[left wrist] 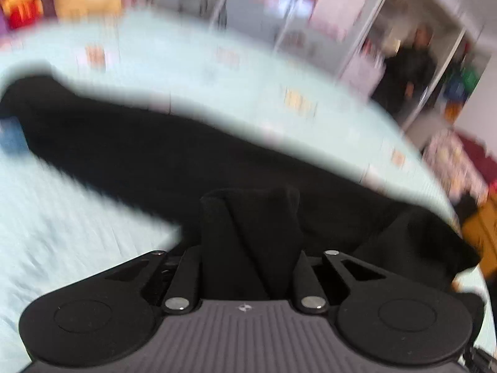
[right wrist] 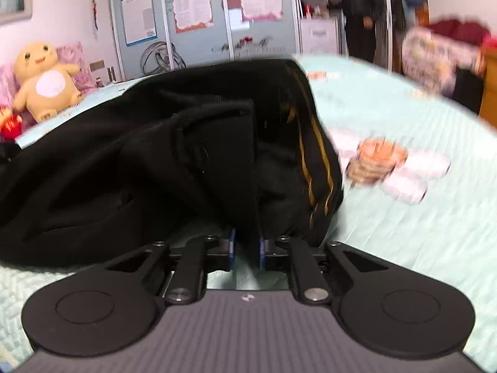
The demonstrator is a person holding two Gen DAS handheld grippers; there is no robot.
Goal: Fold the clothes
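Both of my tongs are clamped on the black garment (left wrist: 130, 143) now. My left tongs (left wrist: 248, 217) pinch a bunched wad of it, the cloth standing up in thick soft folds between the jaws. My right tongs (right wrist: 247, 242) squeeze a thin edge of the same cloth, with the blue pads (right wrist: 232, 248) nearly together.

How far along? Early, I'd say. The garment lies on the pale green bedspread (left wrist: 77, 233), stretched out long in the left view and heaped in rumpled mounds in the right one; no neat fold shows yet. Everything is still to do: lift, bring the ends over, flatten.

The cloth looks heavy and matte (fleece or sweatshirt stuff, I'd guess), with gold stripes (right wrist: 313, 143) running down one curved side. The bedspread is ribbed and quilted, with blurry printed patches. A yellow plush toy (right wrist: 43, 80) sits at the far end.
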